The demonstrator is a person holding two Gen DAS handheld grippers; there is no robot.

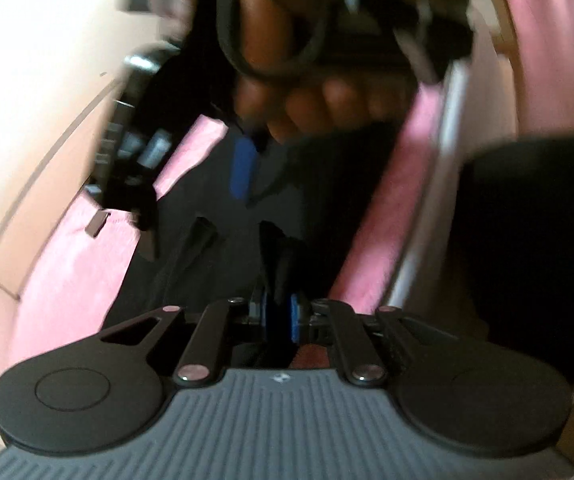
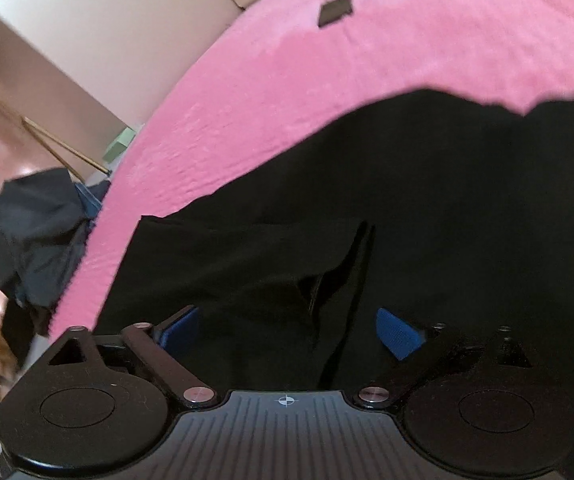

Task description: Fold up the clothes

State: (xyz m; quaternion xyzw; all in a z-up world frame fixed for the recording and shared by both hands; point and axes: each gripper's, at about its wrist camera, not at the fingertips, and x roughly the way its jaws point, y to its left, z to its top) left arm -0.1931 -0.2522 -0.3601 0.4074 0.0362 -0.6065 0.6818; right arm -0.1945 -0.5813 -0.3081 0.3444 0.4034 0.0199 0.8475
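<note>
Low in the left wrist frame, my left hand-held gripper (image 1: 281, 318) pinches a fold of the black garment (image 1: 223, 216) spread over the pink cover (image 1: 67, 264), while my right hand-held gripper (image 2: 289, 330) hangs spread above the same dark cloth.

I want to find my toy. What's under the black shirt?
A pink blanket lies under the black shirt and shows all around it. Anything else under the shirt is covered, so I can't see it.
</note>
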